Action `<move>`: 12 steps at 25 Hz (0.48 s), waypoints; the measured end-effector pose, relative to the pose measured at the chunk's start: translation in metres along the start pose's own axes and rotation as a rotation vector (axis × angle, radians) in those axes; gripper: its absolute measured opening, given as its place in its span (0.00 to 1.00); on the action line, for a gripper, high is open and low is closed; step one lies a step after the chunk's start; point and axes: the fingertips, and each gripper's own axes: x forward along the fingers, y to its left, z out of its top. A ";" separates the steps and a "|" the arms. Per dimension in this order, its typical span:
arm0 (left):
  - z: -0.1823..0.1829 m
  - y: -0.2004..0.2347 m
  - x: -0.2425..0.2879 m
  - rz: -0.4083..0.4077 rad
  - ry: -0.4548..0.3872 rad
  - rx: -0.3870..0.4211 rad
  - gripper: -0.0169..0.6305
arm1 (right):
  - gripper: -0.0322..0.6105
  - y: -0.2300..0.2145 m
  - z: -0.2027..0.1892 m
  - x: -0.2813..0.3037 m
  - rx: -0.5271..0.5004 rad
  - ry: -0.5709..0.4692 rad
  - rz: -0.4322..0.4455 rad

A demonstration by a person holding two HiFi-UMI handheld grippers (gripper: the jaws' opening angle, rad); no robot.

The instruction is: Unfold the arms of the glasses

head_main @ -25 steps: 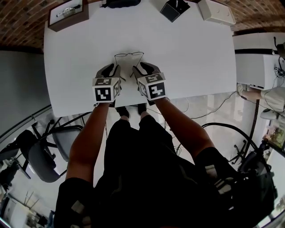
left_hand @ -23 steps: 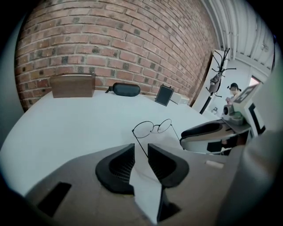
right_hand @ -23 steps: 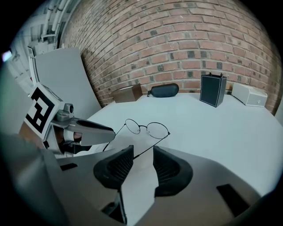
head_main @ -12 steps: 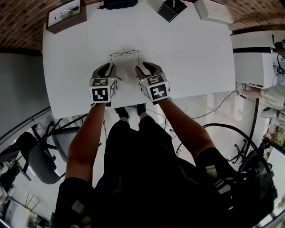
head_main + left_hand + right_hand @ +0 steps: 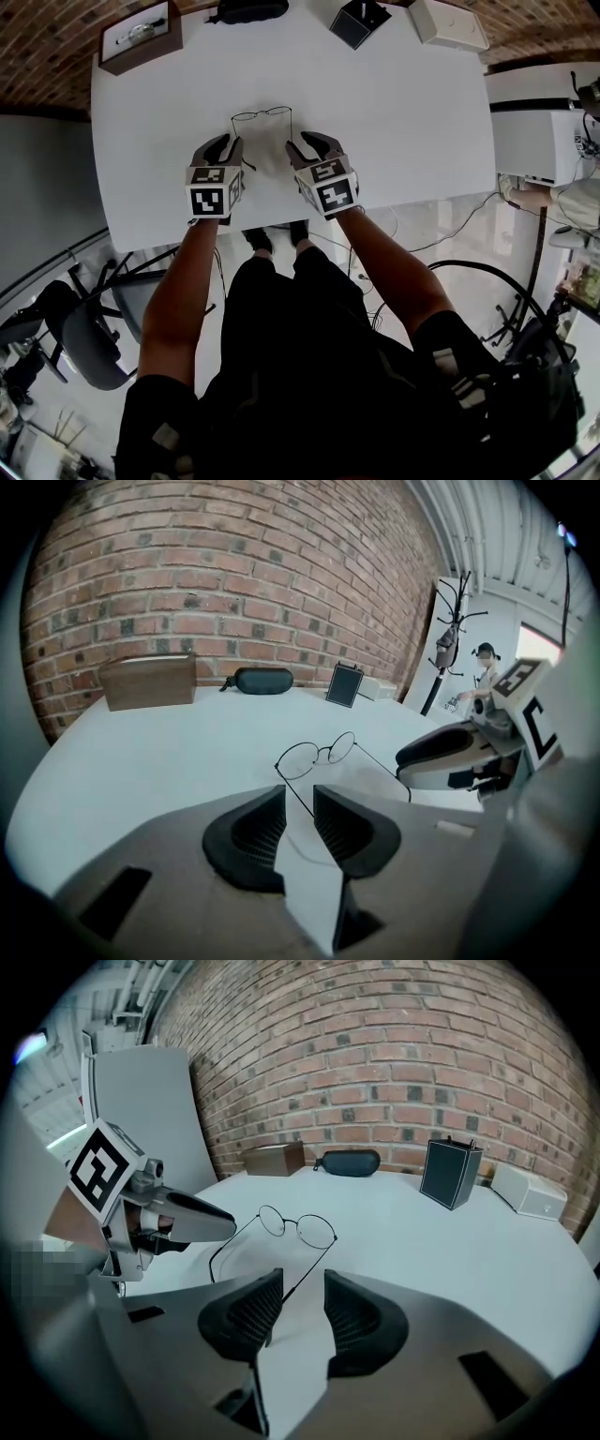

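Thin round wire glasses [image 5: 261, 113] lie on the white table [image 5: 403, 112] with both arms swung out toward me. My left gripper [image 5: 228, 143] sits just behind the left arm and my right gripper [image 5: 307, 145] behind the right arm. In the left gripper view the glasses [image 5: 319, 754] lie ahead, and one arm runs back into the gap of the open left gripper [image 5: 300, 803], untouched by the pads. In the right gripper view the other arm of the glasses [image 5: 297, 1226] runs into the gap of the open right gripper [image 5: 303, 1288] in the same way.
Along the far edge by the brick wall stand a wooden box [image 5: 141, 33], a black glasses case [image 5: 248, 9], a dark upright box [image 5: 359, 21] and a white box [image 5: 453, 25]. The table's near edge lies just under my grippers. A chair [image 5: 94, 319] stands at lower left.
The two grippers have moved slightly apart, the left one leftward and the right one rightward. The glasses sit a little further left in the head view.
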 end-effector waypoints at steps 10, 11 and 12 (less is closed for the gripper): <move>0.036 -0.009 -0.040 0.006 -0.156 -0.112 0.17 | 0.24 0.006 0.033 -0.026 -0.022 -0.107 -0.008; 0.042 -0.013 -0.047 -0.001 -0.183 -0.129 0.17 | 0.24 0.006 0.039 -0.030 -0.025 -0.123 -0.006; 0.047 -0.016 -0.053 -0.006 -0.205 -0.138 0.17 | 0.24 0.008 0.044 -0.035 -0.026 -0.140 -0.003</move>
